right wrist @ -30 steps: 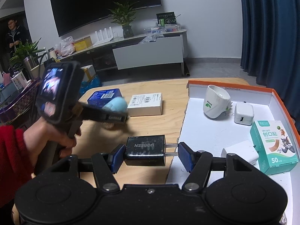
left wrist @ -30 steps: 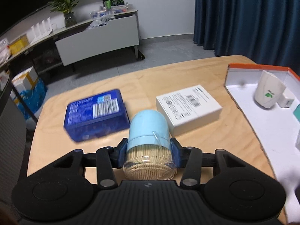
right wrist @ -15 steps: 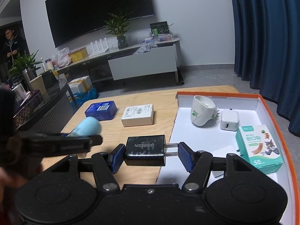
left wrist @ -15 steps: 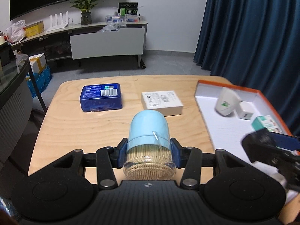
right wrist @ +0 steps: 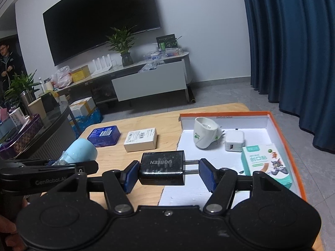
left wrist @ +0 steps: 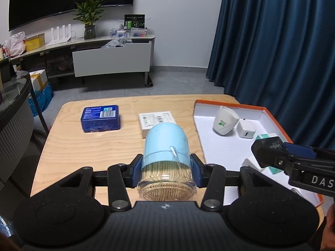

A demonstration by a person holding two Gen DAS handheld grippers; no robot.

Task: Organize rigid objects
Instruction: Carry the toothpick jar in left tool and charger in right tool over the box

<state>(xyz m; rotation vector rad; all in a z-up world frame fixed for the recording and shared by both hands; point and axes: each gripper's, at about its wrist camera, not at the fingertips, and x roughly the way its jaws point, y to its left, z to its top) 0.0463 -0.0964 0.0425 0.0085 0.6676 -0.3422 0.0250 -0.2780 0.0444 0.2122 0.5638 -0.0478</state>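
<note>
Lying on its side between clenched blue pads, a toothpick jar [left wrist: 166, 163] is grasped by the left gripper [left wrist: 166, 168], its long axis running away from the camera with the pale blue cap pointing toward the far table edge and the clear base nearest the lens. A black charger [right wrist: 162, 167] is clamped crosswise in the right gripper [right wrist: 168, 172], prongs pointing right against one pad. Both are held above the wooden table [left wrist: 69, 146]. A blue tin [left wrist: 101, 118] and a white box [left wrist: 156, 121] are seen ahead. To the right, an orange-rimmed tray [right wrist: 278, 123] is occupied by a white cup-shaped item [right wrist: 204, 137], a white adapter [right wrist: 234, 141] and a teal carton [right wrist: 264, 162].
</note>
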